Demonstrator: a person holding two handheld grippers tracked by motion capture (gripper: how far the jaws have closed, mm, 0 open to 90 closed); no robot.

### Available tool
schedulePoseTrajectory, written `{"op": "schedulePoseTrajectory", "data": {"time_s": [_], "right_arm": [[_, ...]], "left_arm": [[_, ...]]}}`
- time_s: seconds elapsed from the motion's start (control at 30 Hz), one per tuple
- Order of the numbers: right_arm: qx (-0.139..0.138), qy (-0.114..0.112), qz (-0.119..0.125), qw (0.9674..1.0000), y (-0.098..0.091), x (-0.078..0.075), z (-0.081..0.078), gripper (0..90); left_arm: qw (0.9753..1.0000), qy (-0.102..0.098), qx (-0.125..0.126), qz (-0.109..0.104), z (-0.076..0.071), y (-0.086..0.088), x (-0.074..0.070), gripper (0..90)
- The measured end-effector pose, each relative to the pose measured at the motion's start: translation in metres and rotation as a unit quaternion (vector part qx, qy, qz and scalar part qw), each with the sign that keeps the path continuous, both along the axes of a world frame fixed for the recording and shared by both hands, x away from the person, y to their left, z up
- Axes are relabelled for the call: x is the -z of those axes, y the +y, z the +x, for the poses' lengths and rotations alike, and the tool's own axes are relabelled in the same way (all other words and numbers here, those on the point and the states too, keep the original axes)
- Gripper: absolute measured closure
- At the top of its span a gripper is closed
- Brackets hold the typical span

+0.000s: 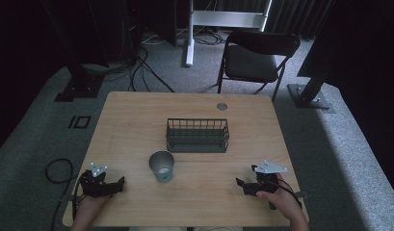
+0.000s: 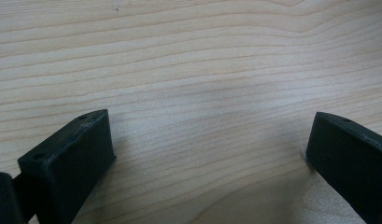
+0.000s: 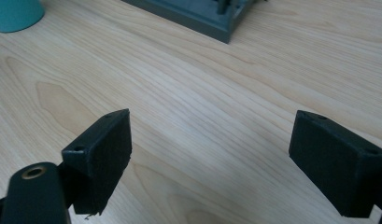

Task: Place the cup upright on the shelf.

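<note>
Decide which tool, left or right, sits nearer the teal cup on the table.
Left. The left tool rests just left of the cup, slightly nearer the person. The right tool lies farther off on the cup's other side.

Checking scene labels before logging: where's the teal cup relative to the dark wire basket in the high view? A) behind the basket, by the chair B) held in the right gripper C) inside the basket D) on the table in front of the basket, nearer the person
D: the teal cup with a metallic inside stands upright on the light wooden table, apart from the dark wire basket and on the person's side of it; both grippers are open and hold nothing.
</note>
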State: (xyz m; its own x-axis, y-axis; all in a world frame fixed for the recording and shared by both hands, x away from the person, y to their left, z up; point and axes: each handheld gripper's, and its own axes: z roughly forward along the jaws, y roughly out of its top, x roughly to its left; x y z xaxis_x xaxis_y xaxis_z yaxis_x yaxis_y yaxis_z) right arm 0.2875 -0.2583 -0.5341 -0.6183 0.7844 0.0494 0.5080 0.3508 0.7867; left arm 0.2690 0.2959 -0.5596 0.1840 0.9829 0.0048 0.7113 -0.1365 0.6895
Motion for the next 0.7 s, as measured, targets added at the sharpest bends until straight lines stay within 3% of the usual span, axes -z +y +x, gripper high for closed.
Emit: {"op": "schedulePoseTrajectory", "data": {"time_s": [0.7], "right_arm": [[-0.066, -0.012, 0.012, 0.9977, 0.051, -0.004, 0.008, 12.8]], "left_arm": [[1.0000, 0.000, 0.000, 0.000, 0.000, 0.000, 0.000, 1.4]]}}
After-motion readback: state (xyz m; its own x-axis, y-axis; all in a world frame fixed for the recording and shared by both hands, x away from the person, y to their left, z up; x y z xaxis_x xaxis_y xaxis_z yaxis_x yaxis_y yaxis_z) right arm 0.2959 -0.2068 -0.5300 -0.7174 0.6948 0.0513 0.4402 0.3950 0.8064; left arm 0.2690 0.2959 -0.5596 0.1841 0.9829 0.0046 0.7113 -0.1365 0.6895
